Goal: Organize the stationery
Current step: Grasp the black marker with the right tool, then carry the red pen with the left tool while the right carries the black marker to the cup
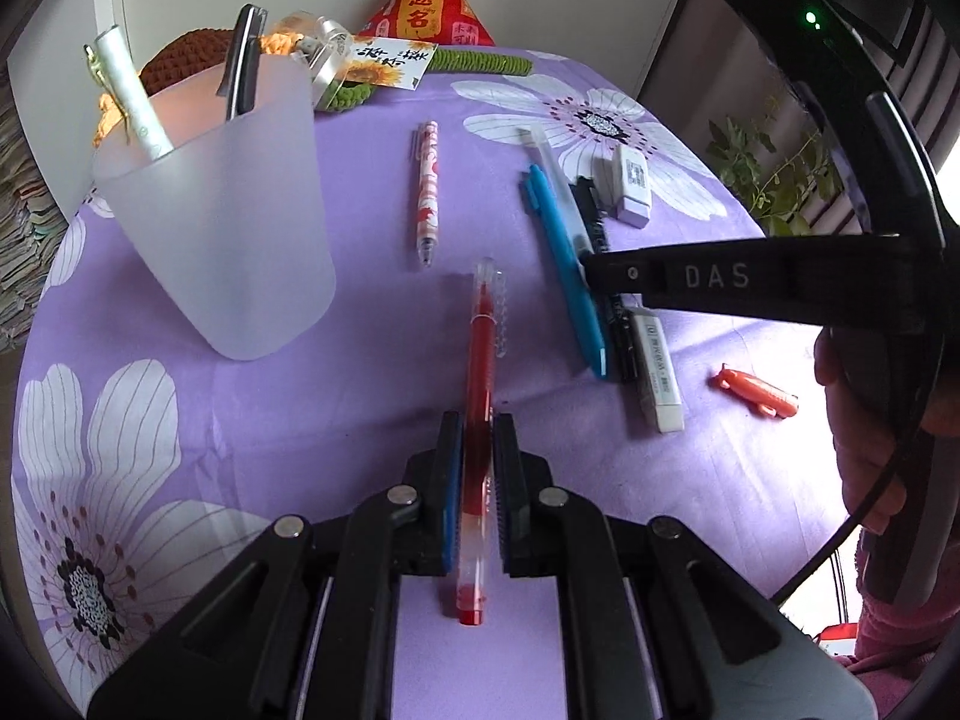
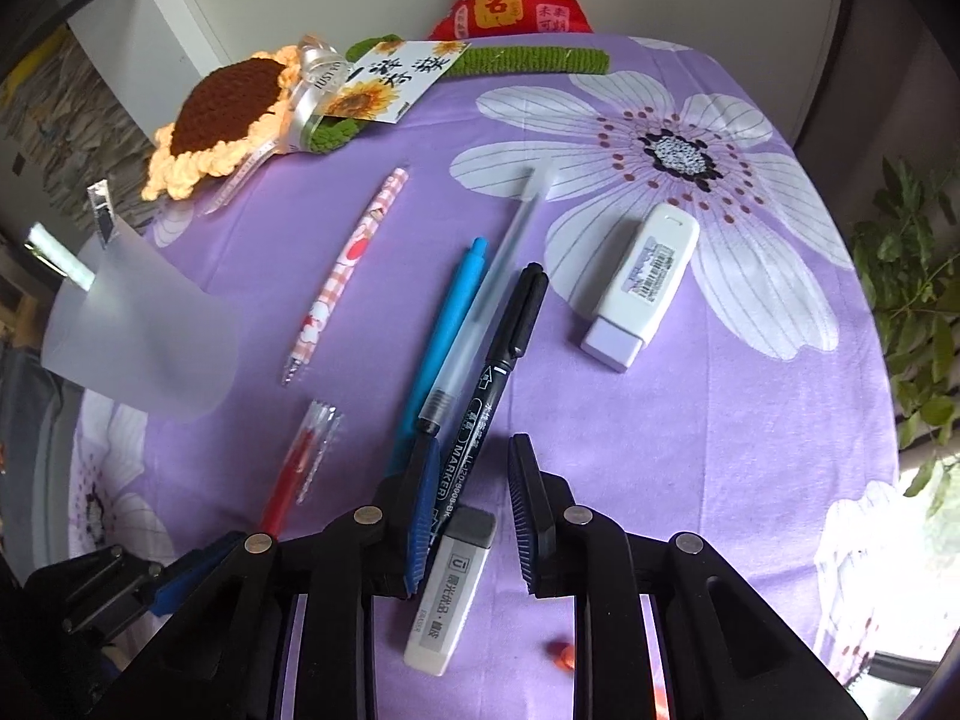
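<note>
In the left wrist view, the left gripper (image 1: 478, 450) has its fingers closed on a red gel pen (image 1: 478, 396) that points toward a frosted pen cup (image 1: 222, 228) standing on the purple floral table (image 1: 300, 396). In the right wrist view, the right gripper (image 2: 474, 462) hangs with fingers spread wide over a black marker (image 2: 480, 414) and a white eraser (image 2: 450, 594).

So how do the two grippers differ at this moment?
The left gripper is shut on the red pen; the right gripper is open and holds nothing. The left one lines up along its pen, while the right one hovers over the black marker and grey eraser. Both have blue-padded fingers.
</note>
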A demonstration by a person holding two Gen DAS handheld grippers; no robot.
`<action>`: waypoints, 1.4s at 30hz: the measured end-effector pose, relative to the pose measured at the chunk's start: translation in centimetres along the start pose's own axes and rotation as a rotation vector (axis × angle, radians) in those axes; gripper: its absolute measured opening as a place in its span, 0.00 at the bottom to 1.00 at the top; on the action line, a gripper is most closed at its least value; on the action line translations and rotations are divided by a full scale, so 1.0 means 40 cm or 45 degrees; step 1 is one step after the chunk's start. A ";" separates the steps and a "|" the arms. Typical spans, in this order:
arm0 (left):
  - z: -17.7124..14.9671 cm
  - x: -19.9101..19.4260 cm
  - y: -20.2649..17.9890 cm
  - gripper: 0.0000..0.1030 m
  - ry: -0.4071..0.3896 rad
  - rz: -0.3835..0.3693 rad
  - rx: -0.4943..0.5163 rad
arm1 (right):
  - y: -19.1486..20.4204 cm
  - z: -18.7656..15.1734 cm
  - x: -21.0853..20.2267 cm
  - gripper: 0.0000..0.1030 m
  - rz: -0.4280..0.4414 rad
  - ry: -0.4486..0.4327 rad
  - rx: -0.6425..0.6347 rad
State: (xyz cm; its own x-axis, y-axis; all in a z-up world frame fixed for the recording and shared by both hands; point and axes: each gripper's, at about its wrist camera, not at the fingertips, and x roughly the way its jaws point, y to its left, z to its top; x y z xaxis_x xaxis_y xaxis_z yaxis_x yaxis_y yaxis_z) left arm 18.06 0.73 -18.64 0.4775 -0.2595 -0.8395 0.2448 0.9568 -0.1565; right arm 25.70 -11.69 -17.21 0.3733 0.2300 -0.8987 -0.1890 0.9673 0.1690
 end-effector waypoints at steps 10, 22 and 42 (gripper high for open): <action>0.054 0.010 -0.019 0.30 -0.044 -0.001 0.046 | -0.038 -0.025 -0.025 0.18 -0.025 0.038 -0.056; 0.107 0.075 -0.019 0.18 -0.013 0.042 0.055 | -0.072 -0.015 -0.052 0.33 0.016 0.077 -0.078; 0.108 -0.091 0.016 0.12 -0.183 -0.010 -0.033 | -0.056 0.049 -0.056 0.12 0.056 -0.035 0.002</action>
State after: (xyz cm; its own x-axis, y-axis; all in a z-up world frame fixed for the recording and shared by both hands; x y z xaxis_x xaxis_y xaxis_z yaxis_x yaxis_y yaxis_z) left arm 20.14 1.70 -13.44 0.5919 -0.2812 -0.7554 0.2280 0.9573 -0.1778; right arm 27.08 -14.16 -14.79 0.3894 0.2748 -0.8791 -0.2044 0.9564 0.2085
